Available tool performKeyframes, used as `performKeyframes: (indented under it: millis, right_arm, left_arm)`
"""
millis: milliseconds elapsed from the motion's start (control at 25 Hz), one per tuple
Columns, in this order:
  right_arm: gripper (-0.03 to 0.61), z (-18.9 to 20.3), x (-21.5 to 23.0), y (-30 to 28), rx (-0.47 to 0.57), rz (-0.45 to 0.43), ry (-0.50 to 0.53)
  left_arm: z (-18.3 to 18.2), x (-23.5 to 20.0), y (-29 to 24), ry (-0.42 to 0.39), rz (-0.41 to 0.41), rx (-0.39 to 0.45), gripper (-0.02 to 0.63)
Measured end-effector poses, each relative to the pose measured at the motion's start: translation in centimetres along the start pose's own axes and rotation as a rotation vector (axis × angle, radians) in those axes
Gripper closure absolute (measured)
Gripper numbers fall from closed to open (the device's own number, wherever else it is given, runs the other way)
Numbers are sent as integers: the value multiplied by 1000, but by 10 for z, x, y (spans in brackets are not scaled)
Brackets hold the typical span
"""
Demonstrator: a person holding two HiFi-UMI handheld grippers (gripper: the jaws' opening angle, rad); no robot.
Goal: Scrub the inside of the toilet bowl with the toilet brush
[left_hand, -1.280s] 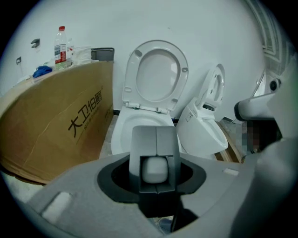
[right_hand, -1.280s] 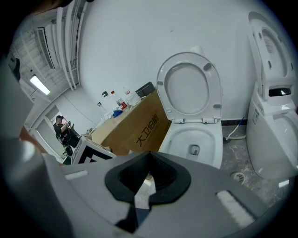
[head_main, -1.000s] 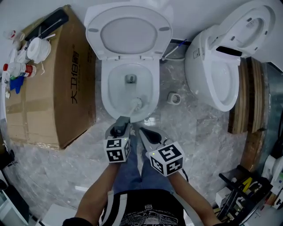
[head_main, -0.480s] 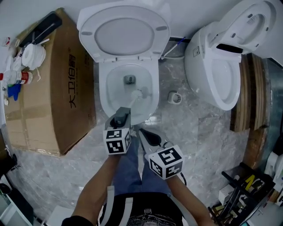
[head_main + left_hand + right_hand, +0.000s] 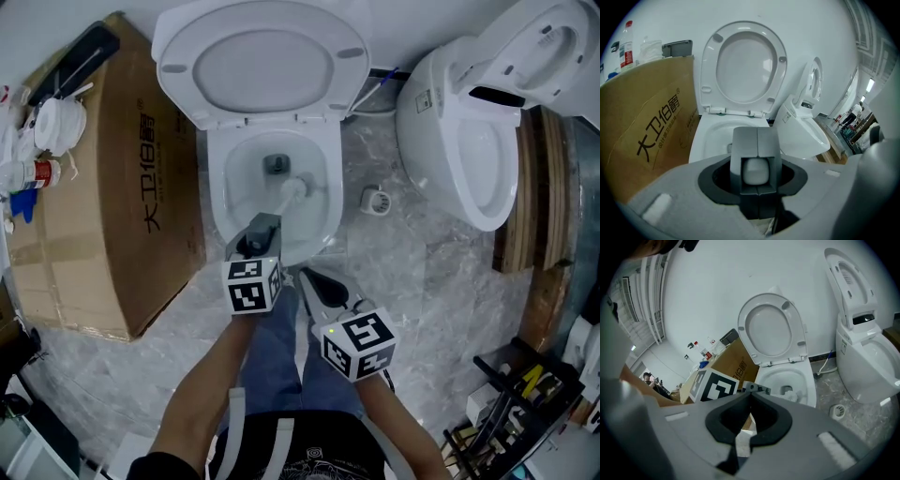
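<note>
The white toilet bowl (image 5: 231, 184) stands open with its seat and lid (image 5: 262, 61) raised. The white toilet brush head (image 5: 293, 187) is down inside the bowl, just right of the drain hole (image 5: 276, 164). My left gripper (image 5: 262, 232) hangs over the bowl's front rim, shut on the brush handle (image 5: 756, 171), which shows white between its grey jaws. My right gripper (image 5: 315, 284) is behind it over the floor, jaws together with nothing between them. In the right gripper view (image 5: 751, 392) the bowl (image 5: 812, 391) and brush head (image 5: 800, 393) lie ahead.
A big cardboard box (image 5: 141, 187) stands hard against the toilet's left side, with bottles (image 5: 28, 173) on top. A second toilet (image 5: 469, 141) stands to the right, wooden boards (image 5: 534, 197) beyond it. A round floor drain (image 5: 376, 200) sits between the toilets on the marble floor.
My left gripper has pushed forward, moving the brush head from the bowl's front wall deeper in, close to the drain hole. The right gripper has stayed shut behind it.
</note>
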State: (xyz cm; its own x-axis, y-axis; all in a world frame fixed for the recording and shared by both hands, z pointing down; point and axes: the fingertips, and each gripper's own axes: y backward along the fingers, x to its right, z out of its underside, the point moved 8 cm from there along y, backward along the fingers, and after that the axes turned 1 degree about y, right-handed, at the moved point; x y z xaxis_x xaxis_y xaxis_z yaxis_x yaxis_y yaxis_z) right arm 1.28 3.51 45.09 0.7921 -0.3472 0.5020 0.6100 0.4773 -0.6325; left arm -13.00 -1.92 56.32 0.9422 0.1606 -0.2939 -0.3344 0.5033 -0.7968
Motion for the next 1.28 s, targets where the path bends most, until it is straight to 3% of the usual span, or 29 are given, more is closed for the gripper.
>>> performKeyframes:
  millis: [680, 1280]
  right_arm:
    - [580, -8, 12, -29, -52, 34, -30]
    - [580, -9, -3, -44, -99, -33, 39]
  left_arm:
    - [-57, -53, -43, 4, -32, 36, 440]
    - [-24, -88, 2, 85, -105, 53, 440]
